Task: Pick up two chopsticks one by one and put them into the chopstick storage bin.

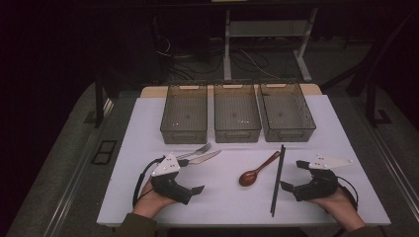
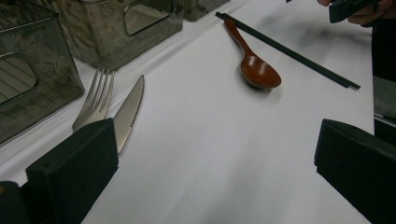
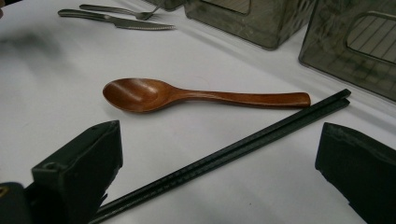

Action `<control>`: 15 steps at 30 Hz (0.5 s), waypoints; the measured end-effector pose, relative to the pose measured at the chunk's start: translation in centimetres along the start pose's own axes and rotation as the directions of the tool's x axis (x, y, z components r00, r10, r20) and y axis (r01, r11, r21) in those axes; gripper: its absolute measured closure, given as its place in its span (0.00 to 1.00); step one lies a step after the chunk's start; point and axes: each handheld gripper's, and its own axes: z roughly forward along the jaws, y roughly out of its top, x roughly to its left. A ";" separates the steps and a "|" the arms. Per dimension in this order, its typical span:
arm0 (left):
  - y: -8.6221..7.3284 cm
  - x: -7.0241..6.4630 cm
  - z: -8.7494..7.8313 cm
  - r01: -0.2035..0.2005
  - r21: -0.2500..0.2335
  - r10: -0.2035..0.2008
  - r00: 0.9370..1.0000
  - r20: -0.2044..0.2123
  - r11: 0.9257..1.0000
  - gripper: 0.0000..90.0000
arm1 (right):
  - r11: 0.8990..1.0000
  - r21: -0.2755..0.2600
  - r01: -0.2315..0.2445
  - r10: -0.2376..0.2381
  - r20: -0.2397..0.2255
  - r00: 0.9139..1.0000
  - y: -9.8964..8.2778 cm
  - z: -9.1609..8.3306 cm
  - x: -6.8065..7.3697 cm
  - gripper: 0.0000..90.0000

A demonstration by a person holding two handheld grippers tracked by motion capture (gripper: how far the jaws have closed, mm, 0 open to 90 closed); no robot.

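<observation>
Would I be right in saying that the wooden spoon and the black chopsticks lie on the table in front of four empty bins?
Not quite: the high view shows three empty bins, not four. The wooden spoon and the black chopsticks do lie on the table in front of them.

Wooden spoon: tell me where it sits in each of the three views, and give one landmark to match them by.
High view: the wooden spoon lies right of centre, bowl toward the person.
Left gripper view: wooden spoon at upper centre, bowl nearer the camera.
Right gripper view: wooden spoon across the middle, bowl to the left.
Shared landmark: the black chopsticks lie right beside it.
</observation>
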 end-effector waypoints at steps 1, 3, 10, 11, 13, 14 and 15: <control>0.0 0.0 0.0 0.000 0.000 0.000 1.000 0.000 1.000 0.00 | 1.000 0.000 0.000 0.000 0.000 1.000 0.0 0.0 0.0 0.01; 0.0 0.0 0.0 0.001 0.001 -0.001 1.000 -0.001 1.000 0.00 | 1.000 0.003 -0.002 0.002 0.001 1.000 0.0 -0.1 0.0 0.01; 0.0 0.1 0.0 0.011 -0.003 -0.011 1.000 -0.005 1.000 0.00 | 1.000 0.021 -0.006 0.005 0.012 1.000 0.2 -0.3 -0.1 0.01; 0.0 0.1 0.0 0.010 -0.003 -0.010 1.000 -0.004 1.000 0.00 | 1.000 0.030 -0.008 0.008 0.014 1.000 0.2 -0.2 -0.1 0.01; 0.1 0.0 0.0 0.010 -0.003 -0.010 1.000 -0.005 1.000 0.00 | 0.999 0.043 -0.006 0.005 0.016 1.000 0.3 -0.2 0.1 0.01; 0.1 0.0 0.0 0.012 -0.005 -0.012 1.000 -0.005 1.000 0.00 | 0.999 0.053 -0.006 0.005 0.017 1.000 0.5 -0.2 0.2 0.01; 0.1 0.0 0.0 0.012 -0.002 -0.012 1.000 -0.004 1.000 0.00 | 0.999 0.053 -0.006 0.005 0.017 1.000 0.5 -0.2 0.2 0.01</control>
